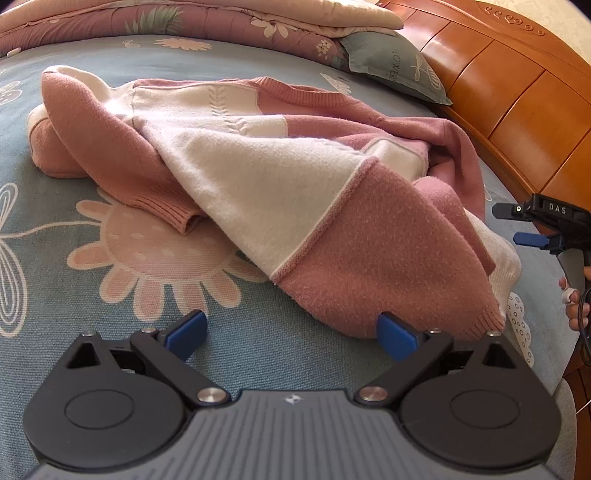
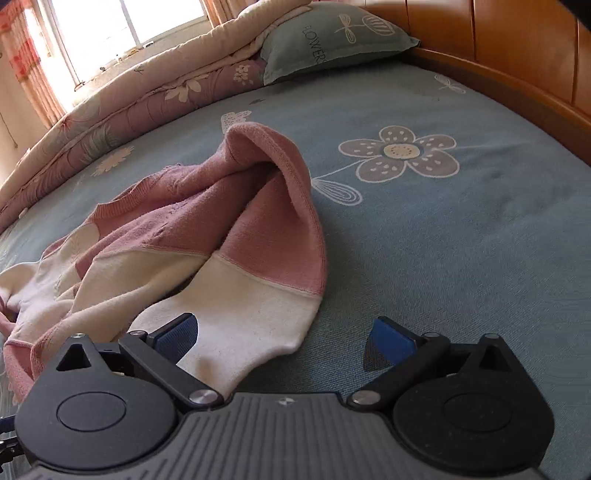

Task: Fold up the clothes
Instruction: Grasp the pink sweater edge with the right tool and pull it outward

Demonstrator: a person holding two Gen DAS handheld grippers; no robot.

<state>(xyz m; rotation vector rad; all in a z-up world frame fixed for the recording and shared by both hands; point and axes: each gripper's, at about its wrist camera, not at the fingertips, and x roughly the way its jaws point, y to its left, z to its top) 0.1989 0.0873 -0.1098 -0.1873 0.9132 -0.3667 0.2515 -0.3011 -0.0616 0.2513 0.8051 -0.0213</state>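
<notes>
Sweater is lying crumpled mid-frame on the bed, pink and cream panels bunched over each other, nothing folded yet by the look of it. Left gripper sits low in its frame, fingers spread wide and holding nothing, with the pink hem touching its right pad. Right gripper is spread and empty too, a cream sleeve end lying between its fingers at bottom centre. My worry: the knit is thick and layered, so a pinch here could easily catch two layers or only the sleeve, and then the whole heap drags instead of spreading flat. Sheet is blue with big flowers and looks soft, so it may ruck up underneath. Quilt and pillow sit along the upper left, wooden headboard upper right, bright window top left.
</notes>
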